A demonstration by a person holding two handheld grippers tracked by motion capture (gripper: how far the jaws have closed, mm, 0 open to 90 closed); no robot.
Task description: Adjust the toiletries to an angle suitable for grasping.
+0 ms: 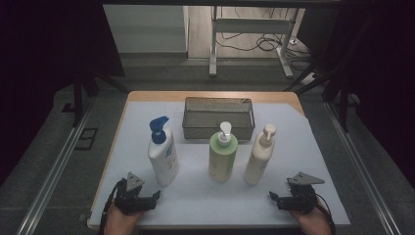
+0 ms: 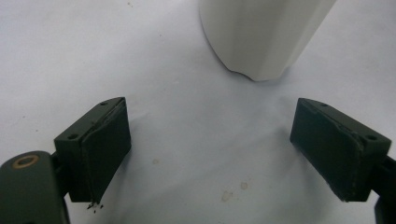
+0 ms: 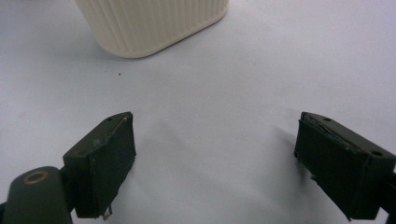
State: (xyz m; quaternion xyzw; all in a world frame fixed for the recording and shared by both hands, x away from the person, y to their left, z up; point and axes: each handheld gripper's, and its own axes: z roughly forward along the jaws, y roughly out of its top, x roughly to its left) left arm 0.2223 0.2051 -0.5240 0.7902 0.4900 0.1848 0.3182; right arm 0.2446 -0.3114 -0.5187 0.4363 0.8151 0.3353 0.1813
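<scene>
Three pump bottles stand in a row on the white table cover: a white one with a blue pump at the left, a green one in the middle, a cream one at the right. My left gripper rests near the front edge, open and empty, just in front of the blue-pump bottle. In the left gripper view that bottle's white base stands beyond the open left gripper. My right gripper is open too, near the cream bottle. In the right gripper view its ribbed base stands ahead of the open right gripper.
A grey wire-mesh basket stands behind the bottles at the back of the table. Metal rails run along both sides of the table. A desk frame and cables lie on the floor beyond.
</scene>
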